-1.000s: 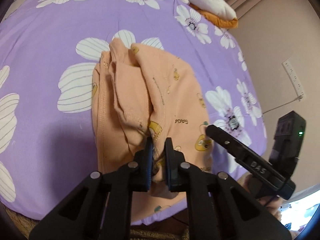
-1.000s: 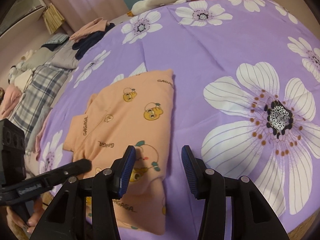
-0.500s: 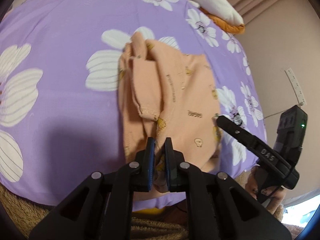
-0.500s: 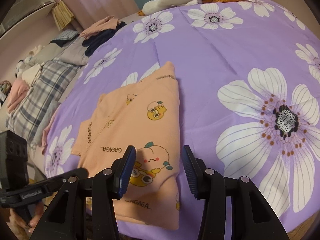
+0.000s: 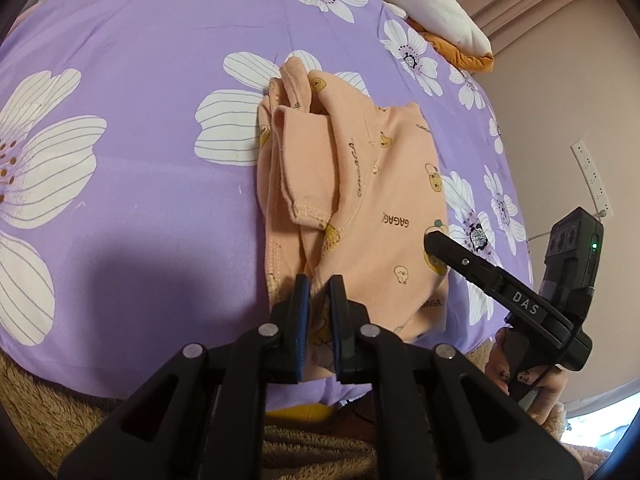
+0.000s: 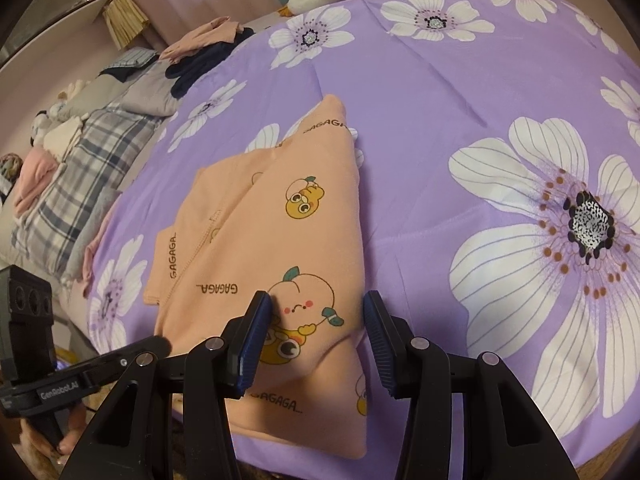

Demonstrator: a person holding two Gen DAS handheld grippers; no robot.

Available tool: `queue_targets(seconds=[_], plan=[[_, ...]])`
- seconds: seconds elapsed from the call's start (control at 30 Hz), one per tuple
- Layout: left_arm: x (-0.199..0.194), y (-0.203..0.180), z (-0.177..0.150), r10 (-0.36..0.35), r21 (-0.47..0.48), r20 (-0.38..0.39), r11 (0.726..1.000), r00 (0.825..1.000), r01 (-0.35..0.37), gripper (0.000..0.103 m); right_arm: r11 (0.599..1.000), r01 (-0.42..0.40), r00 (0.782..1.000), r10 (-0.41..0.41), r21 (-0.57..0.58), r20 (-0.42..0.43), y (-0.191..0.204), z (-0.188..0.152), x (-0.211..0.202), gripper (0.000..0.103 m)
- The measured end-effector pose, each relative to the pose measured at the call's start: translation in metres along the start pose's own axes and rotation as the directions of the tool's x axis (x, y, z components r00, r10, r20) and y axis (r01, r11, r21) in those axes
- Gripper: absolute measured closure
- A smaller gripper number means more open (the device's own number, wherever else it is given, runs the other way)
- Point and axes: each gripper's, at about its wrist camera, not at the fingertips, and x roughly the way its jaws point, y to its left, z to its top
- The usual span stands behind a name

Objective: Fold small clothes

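Note:
A small peach garment (image 5: 360,200) with cartoon prints and "GAGAGA" lettering lies partly folded on the purple flowered bedspread (image 5: 140,80). My left gripper (image 5: 319,304) is shut on the garment's near edge, cloth pinched between its blue pads. In the right wrist view the garment (image 6: 272,232) lies flat in front. My right gripper (image 6: 316,332) is open, its jaws standing over the garment's near right corner, empty. The right gripper's body also shows in the left wrist view (image 5: 508,292).
A white and orange pile (image 5: 436,4) lies at the bed's far edge. Plaid, grey and pink clothes (image 6: 80,152) are heaped left of the bedspread. A wall with a power strip (image 5: 592,176) stands at the right. A brown fleece (image 5: 52,412) lies below the bed edge.
My left gripper has drawn back toward the bed's near edge, pulling the pinched garment edge with it. My right gripper has moved closer over the garment's near corner, still open.

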Motion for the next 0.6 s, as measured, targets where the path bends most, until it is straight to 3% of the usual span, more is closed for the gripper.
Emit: queue_targets(seconds=[0.2, 0.3, 0.33, 0.47, 0.53, 0.6], plan=[[0.001, -0.001, -0.001, 0.017, 0.019, -0.027, 1.000, 0.999, -0.016, 0.086, 1.000, 0.006, 1.000, -0.006, 0.000, -0.020, 0.002, -0.004, 0.006, 0.051], [-0.003, -0.003, 0.002, 0.016, 0.021, -0.024, 1.000, 1.000, -0.016, 0.077, 1.000, 0.008, 1.000, -0.008, -0.002, -0.025, 0.003, -0.004, 0.007, 0.050], [-0.006, -0.003, 0.003, 0.018, 0.027, -0.013, 0.999, 1.000, -0.017, 0.070, 1.000, 0.013, 1.000, -0.013, -0.005, -0.026, 0.003, -0.004, 0.008, 0.047], [-0.017, -0.003, 0.012, 0.050, 0.055, 0.072, 0.997, 0.996, -0.054, 0.016, 1.000, 0.021, 1.000, -0.022, -0.008, -0.020, 0.002, -0.003, 0.005, 0.038], [-0.017, -0.001, 0.018, 0.058, 0.059, 0.102, 0.996, 0.993, -0.064, 0.011, 1.000, 0.015, 1.000, -0.015, 0.004, -0.003, -0.001, -0.001, 0.002, 0.026], [-0.005, 0.003, 0.027, 0.055, 0.056, 0.089, 0.997, 0.995, -0.060, 0.010, 1.000, -0.003, 1.000, 0.003, 0.017, 0.021, -0.005, 0.001, 0.000, 0.022]])
